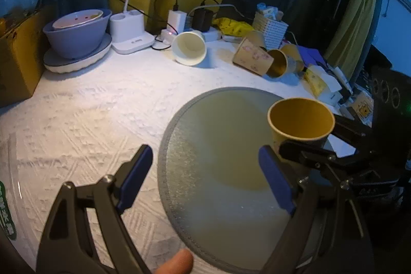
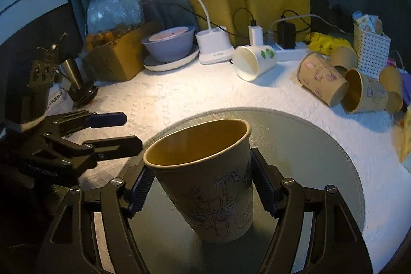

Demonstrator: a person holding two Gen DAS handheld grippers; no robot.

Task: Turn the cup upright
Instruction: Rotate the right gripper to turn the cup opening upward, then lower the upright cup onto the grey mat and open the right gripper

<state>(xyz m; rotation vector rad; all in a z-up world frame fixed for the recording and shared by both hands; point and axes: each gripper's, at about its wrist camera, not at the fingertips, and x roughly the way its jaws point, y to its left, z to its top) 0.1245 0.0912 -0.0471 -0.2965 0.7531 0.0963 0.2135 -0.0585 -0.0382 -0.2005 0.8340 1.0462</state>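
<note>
A brown paper cup (image 2: 210, 186) with line drawings stands mouth up, slightly tilted, on the round grey mat (image 2: 308, 145). My right gripper (image 2: 203, 186) is shut on the cup, its ribbed blue pads pressing both sides. The cup also shows in the left wrist view (image 1: 300, 120) at the mat's (image 1: 218, 145) right edge, with the right gripper's (image 1: 305, 143) black fingers around it. My left gripper (image 1: 208, 176) is open and empty above the mat's left part. It appears in the right wrist view (image 2: 128, 130) left of the cup.
A white cup (image 2: 254, 63) and several brown cups (image 2: 323, 78) lie on their sides at the back. A purple bowl (image 2: 169, 43) on a plate, a lamp base (image 2: 215, 45), a power strip, a white basket (image 2: 370, 50) and a cardboard box (image 2: 113, 58) line the back edge.
</note>
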